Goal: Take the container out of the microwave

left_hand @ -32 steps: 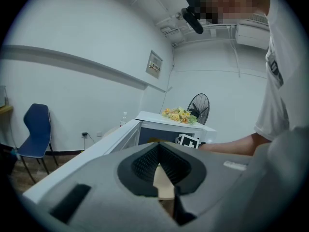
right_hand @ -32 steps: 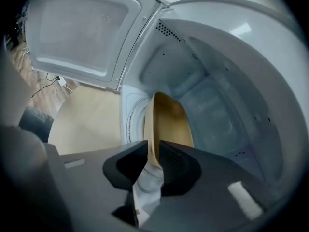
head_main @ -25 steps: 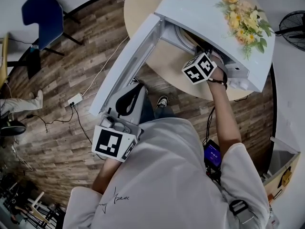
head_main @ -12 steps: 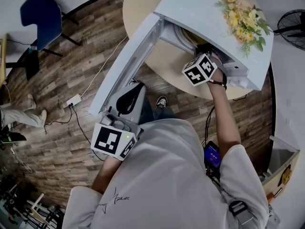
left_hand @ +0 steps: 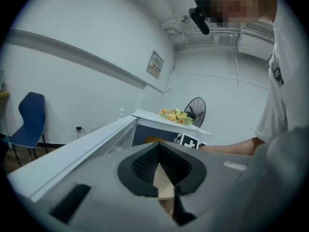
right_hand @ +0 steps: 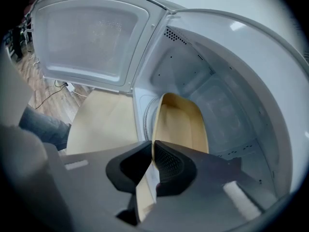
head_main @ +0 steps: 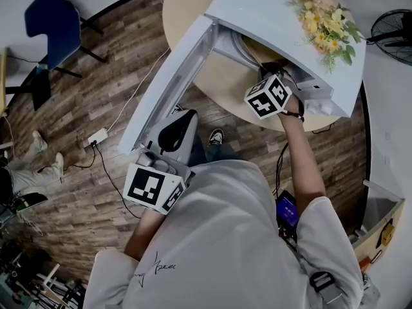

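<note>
Because the container [right_hand: 179, 124] must come out, the right claw [right_hand: 152, 151] pinches its rim inside the microwave [right_hand: 236, 76] (left claw [left_hand: 159, 161] hangs closed).

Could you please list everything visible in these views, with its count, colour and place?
microwave: one, white, on the table, door open
container: one, beige, inside the microwave
flowers: one bunch, yellow with green leaves, on top of the microwave
table: one, beige, round, under the microwave
chair: one, blue, on the wooden floor, far left
fan: one, black, beyond the table's right side
power strip: one, white, on the floor
left tool: one, grey, jaws together and empty, held low by the open door
right tool: one, grey, inside the microwave, jaws closed on the container's rim
</note>
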Demonstrator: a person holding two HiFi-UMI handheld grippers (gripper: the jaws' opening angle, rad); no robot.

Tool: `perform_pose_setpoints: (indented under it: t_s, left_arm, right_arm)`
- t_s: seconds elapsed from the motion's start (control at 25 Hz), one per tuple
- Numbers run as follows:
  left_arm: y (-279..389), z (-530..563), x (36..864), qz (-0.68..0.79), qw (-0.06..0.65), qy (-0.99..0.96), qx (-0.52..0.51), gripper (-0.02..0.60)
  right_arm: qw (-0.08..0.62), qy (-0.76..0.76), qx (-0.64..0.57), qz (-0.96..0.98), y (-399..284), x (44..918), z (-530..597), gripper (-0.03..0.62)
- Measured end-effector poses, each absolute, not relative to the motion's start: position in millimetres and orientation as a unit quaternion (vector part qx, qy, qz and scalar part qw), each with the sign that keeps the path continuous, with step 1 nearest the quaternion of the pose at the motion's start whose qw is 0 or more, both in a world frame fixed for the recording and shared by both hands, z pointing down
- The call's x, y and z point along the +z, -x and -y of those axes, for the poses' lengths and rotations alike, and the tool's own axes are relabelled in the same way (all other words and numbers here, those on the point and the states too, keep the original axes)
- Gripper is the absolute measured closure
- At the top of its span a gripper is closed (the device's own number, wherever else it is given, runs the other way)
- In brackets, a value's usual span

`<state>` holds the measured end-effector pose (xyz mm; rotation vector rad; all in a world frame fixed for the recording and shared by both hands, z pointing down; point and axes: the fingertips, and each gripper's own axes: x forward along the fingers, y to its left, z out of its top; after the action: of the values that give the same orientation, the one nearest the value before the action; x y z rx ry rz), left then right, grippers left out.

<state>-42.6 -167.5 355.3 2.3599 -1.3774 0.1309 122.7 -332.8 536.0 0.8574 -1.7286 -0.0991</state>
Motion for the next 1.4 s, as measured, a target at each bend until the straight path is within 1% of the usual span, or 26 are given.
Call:
perform_pose_setpoints:
  t_s: [0.36,1.08,1.28,1.4]
  left_arm:
    - [38,162,355,0.487,0.200,-0.849,0.046,0.578]
    - [20,155,355,0.474,0.194,-0.858,0.046,0.578]
    - [10,153,360,0.466,0.195,-0.861,0.054,0.578]
    - [6,148,365,0.465,0.199,-0.861,0.058,0.578]
  right_arm:
    - [0.549,-0.364,-0.006,0.752,-122,528,316,0.562]
    - [0.454,-0.369,0.106,0.804,-126,501,270,0.563]
    - [0.455,-0.351,0.098,0.813,-126,492,253,0.563]
    - [0.441,-0.349,0.101,0.821,-125,486,242,0.563]
